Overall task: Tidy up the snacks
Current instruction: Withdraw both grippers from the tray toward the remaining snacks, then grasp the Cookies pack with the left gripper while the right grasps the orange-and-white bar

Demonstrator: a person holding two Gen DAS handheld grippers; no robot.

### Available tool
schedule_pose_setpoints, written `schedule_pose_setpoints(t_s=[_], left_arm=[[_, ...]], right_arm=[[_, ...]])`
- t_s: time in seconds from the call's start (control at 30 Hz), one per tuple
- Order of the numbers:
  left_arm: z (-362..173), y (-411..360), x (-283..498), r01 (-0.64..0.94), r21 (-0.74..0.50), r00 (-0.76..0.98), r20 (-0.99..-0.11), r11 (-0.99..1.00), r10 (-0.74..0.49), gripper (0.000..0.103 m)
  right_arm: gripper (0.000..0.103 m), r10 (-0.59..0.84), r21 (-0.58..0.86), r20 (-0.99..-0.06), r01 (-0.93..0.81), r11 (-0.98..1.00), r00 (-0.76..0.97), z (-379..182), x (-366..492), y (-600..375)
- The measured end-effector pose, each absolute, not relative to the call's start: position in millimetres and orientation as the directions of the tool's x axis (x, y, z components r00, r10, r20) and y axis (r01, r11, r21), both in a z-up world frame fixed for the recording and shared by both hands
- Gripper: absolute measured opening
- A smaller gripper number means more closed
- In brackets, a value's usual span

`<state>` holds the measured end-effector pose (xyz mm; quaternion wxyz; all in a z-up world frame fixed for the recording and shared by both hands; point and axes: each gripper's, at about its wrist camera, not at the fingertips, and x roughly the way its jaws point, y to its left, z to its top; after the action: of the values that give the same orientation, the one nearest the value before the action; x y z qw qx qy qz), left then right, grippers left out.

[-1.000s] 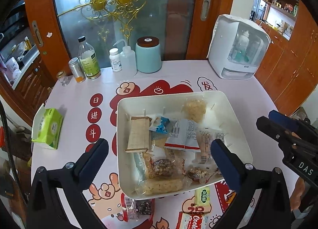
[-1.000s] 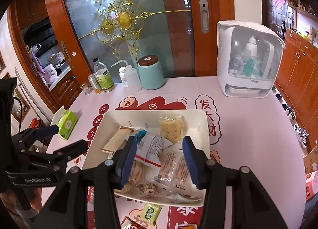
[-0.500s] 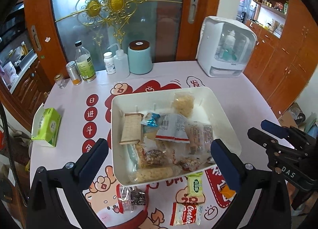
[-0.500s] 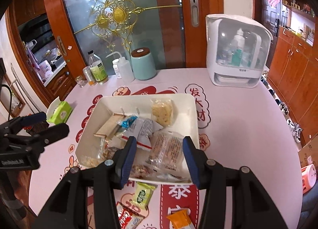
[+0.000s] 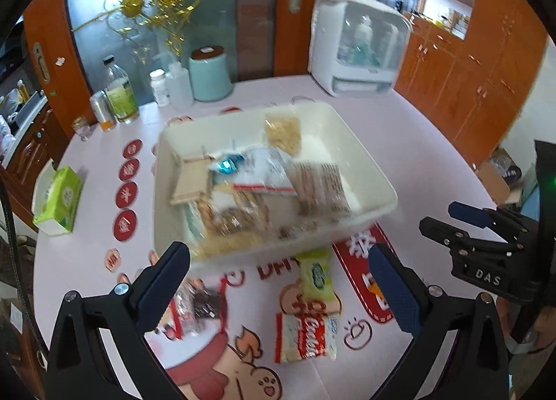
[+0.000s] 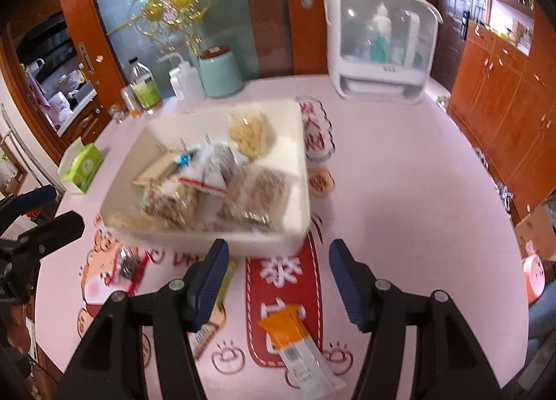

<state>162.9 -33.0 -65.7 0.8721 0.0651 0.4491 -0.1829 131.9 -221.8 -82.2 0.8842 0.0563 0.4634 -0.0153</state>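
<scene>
A white bin full of wrapped snacks stands mid-table, blurred by motion. On the table in front of it lie a green packet, a red-and-white cookie packet and a dark clear packet. My left gripper is open over these loose packets, holding nothing. My right gripper hovers just before the bin's front wall, its jaws opening with nothing between them. An orange packet lies below it. The green packet shows beside its left finger.
A green tissue box sits at the table's left edge. Bottles, a teal canister and a white appliance line the far side. Wooden cabinets stand to the right, with a cardboard box on the floor.
Both grippers have drawn back and sunk from over the bin to the near table. Loose packets in front of the bin have come into view. The right jaws stand wider.
</scene>
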Motion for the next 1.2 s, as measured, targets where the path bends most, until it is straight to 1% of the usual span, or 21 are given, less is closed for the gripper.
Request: schedule_pose_setpoints(t_s=[0.2, 0.33, 0.6, 0.73, 0.97, 1.07, 1.2], left_arm=[[-115.9, -51.9, 138.8, 0.419, -0.066, 0.439, -0.859, 0.906, -0.265, 0.102], [-152.3, -62.0, 129.2, 0.426, -0.050, 0.392, -0.889, 0.903, -0.234, 0.102], [-212.7, -59.7, 134.1, 0.366, -0.068, 0.278, -0.944, 0.928, -0.179, 0.102], [-228.5, -58.1, 136.8, 0.339, -0.064, 0.256, -0.954, 0.938, -0.158, 0.102], [-246.0, -56.1, 139.9, 0.300, -0.067, 0.221, -0.965, 0.952, -0.137, 0.102], [-249.1, -58.1, 138.3, 0.303, -0.041, 0.233, -0.966, 0.952, -0.116, 0.102], [-255.0, -70.1, 132.0, 0.337, 0.002, 0.244, -0.966, 0.942, -0.086, 0.102]], right_arm=[[0.061, 0.007, 0.074, -0.874, 0.119, 0.990, 0.485, -126.5, 108.7, -231.2], [0.061, 0.021, 0.088, -0.907, 0.142, 0.986, 0.421, -156.9, 94.5, -235.7], [0.061, 0.040, 0.093, -0.947, 0.152, 0.984, 0.320, -201.3, 78.7, -238.0], [0.061, 0.051, 0.096, -0.955, 0.142, 0.985, 0.292, -214.8, 76.5, -237.3], [0.062, 0.002, 0.028, -0.949, 0.081, 0.996, 0.314, -217.9, 79.2, -224.9], [0.063, -0.031, -0.014, -0.949, 0.057, 0.998, 0.313, -218.6, 78.9, -217.3], [0.063, -0.027, -0.012, -0.948, 0.049, 0.999, 0.317, -218.2, 77.3, -212.9]])
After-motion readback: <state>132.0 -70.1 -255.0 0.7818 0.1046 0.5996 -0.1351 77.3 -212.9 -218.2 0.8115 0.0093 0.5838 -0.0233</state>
